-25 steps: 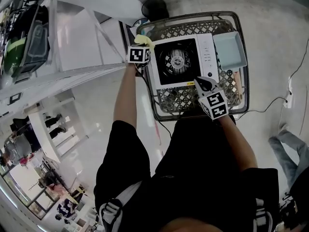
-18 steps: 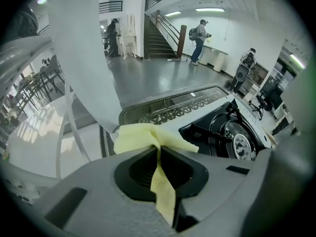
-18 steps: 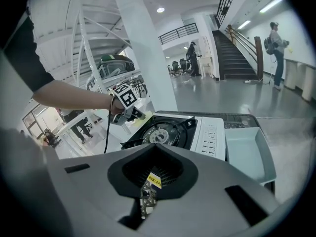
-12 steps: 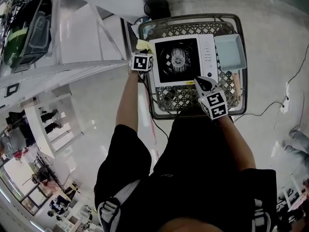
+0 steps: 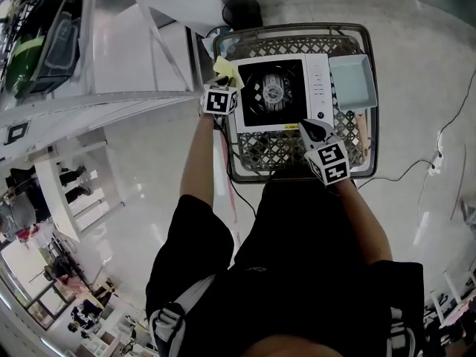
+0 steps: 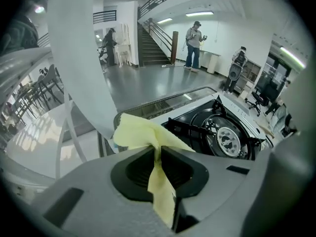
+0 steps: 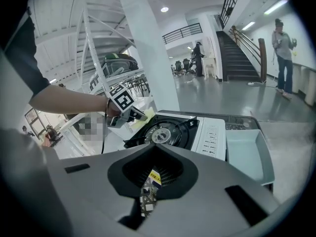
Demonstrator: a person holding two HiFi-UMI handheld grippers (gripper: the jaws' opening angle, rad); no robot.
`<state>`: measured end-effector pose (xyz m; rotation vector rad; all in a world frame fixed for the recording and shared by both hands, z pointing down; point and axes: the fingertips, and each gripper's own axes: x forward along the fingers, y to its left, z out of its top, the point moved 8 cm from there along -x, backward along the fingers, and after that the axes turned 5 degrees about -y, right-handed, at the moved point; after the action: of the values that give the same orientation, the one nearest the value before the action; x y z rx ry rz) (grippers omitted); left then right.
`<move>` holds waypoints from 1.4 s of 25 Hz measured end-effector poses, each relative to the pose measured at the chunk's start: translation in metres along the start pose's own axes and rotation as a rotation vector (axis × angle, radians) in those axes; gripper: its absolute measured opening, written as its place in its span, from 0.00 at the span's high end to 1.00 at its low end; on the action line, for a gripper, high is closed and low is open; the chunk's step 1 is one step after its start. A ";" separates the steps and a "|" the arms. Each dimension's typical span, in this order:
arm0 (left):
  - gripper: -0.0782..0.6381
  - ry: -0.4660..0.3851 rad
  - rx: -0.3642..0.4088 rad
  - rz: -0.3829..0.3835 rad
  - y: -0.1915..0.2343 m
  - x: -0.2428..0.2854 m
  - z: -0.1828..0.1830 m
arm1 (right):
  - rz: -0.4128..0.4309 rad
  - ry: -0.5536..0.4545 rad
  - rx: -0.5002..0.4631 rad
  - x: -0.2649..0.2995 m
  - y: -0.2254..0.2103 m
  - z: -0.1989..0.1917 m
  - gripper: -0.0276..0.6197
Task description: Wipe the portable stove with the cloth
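Portable stove [image 5: 281, 93] lies flat in a wire basket [image 5: 297, 27] at upper centre of the head view. Its long side runs left to right, and a pale tray [image 5: 354, 80] sits just beside its right end. The left gripper [image 5: 224, 84] has its jaws pinched on the yellow cloth [image 5: 222, 68], which sits at the stove's upper-left corner. The top plate therefore lies to the cloth's right, and a sweep rightward across the burner looks like the coming stroke. The right gripper [image 5: 308, 126], jaws drawn together on nothing, points at the stove's lower edge, perhaps to steady it.
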<state>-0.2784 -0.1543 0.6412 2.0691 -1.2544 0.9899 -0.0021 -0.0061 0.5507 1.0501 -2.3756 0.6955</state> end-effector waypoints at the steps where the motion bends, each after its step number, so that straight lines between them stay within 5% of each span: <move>1: 0.83 -0.003 -0.009 0.001 0.000 -0.001 0.000 | -0.001 0.000 -0.001 -0.001 0.000 0.000 0.95; 7: 0.75 -0.020 -0.067 -0.034 -0.007 -0.007 -0.003 | 0.000 0.014 -0.010 -0.008 0.001 -0.001 0.95; 35: 0.75 -0.060 -0.145 -0.042 -0.033 -0.031 -0.041 | 0.062 0.034 -0.110 -0.023 0.027 -0.005 0.95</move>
<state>-0.2712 -0.0939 0.6387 2.0175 -1.2681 0.7994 -0.0083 0.0255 0.5344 0.9154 -2.3963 0.5921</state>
